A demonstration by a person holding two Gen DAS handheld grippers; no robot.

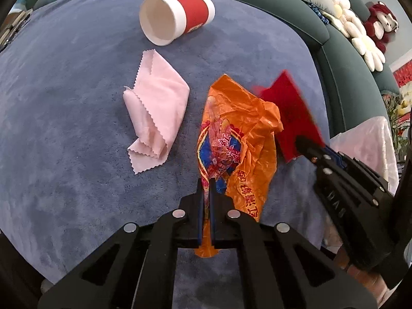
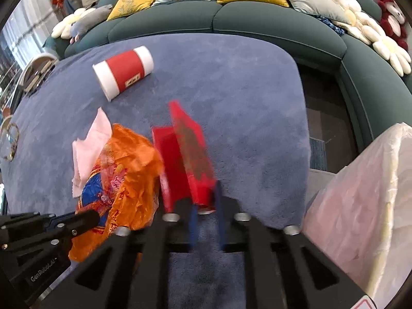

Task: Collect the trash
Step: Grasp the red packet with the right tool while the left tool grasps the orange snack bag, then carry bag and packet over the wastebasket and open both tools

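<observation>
While cup (image 1: 177, 19) lies empty, both jaws grip trash.

Orange plastic bag (image 1: 239, 139) at centre, printed with a blue and red emblem and red lettering. Pale pink cloth (image 1: 157, 113) with zigzag edges at 9 o'clock of it. White paper cup (image 1: 177, 20) with a red band at 12 o'clock. Plain red box (image 2: 188, 159) at 3 o'clock. Mottled blue-grey carpet (image 1: 64, 103) beneath. Dark teal sofa (image 2: 231, 20) with yellow and pale floral cushions.
</observation>
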